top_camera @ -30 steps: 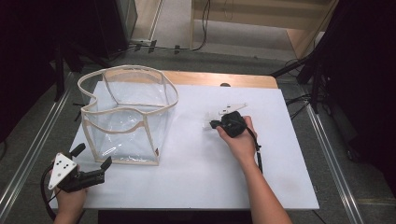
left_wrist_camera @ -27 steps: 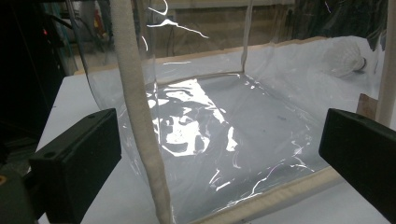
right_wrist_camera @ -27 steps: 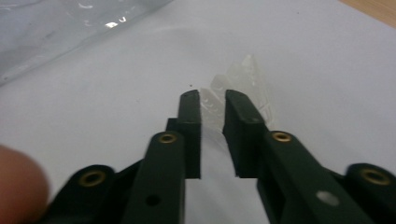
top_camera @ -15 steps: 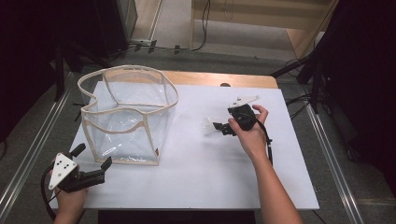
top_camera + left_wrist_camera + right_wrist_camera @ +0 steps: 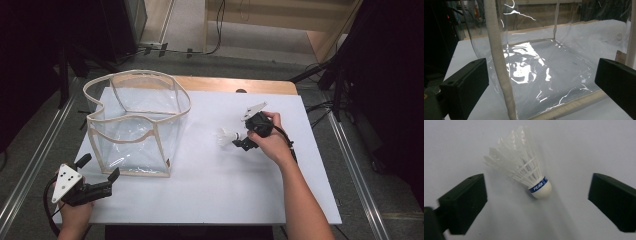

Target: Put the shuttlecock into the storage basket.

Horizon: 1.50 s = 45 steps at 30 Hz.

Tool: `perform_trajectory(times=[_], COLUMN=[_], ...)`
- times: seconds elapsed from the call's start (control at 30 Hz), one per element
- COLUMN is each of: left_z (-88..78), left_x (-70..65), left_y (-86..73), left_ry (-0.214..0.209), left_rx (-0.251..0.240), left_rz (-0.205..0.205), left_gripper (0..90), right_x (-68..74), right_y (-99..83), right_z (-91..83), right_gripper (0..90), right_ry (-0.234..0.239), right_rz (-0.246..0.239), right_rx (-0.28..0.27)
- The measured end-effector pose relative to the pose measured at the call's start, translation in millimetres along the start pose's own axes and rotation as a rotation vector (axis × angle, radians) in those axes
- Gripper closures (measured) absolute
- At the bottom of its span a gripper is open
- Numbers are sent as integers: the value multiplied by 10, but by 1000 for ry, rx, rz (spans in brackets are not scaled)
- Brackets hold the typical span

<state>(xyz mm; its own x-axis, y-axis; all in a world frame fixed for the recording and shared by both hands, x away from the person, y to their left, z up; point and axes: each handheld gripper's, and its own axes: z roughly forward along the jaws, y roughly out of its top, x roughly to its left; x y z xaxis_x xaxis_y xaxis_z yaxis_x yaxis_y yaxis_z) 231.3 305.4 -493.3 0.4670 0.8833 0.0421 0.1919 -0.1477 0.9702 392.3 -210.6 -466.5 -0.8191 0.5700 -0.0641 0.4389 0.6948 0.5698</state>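
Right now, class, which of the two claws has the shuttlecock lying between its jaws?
The right claw: the shuttlecock lies untouched between its open jaws; the left claw faces the clear bag.

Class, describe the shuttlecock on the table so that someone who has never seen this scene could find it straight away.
Start at the white table and pass the clear plastic bag standing on its left half. On the right half, the shuttlecock lies on its side, just ahead of the right hand-held gripper. It is the one small loose thing there: white feathers, a white rounded cork tip and a blue band reading PEAK.
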Motion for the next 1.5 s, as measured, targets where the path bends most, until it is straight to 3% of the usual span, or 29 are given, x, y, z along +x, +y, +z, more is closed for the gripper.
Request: perform_trajectory(times=[0.17,0.4,0.47,0.57,0.7,0.83,1.5], left_z=[-1,-1,-1,0,-1,-1,-1], left_x=[2,2,2,1,2,2,-6], left_y=[0,0,0,0,0,-1,0], left_ry=[-1,-1,-1,-1,-2,-3,-1], left_rx=[0,-1,0,0,0,-2,0], left_rz=[0,-1,0,0,0,0,-1], left_gripper=[0,0,0,0,0,0,0], right_x=[-4,-39,-52,-57,-70,-59,-4], right_y=[-9,-28,-35,-39,-43,-51,73], right_z=[83,203,244,261,288,276,-56], right_gripper=[63,198,297,361,593,610,613], right_ry=[27,55,62,61,64,65,3], right_rz=[-17,-28,-28,-19,-11,-7,115], right_rx=[26,59,77,82,103,100,-67])
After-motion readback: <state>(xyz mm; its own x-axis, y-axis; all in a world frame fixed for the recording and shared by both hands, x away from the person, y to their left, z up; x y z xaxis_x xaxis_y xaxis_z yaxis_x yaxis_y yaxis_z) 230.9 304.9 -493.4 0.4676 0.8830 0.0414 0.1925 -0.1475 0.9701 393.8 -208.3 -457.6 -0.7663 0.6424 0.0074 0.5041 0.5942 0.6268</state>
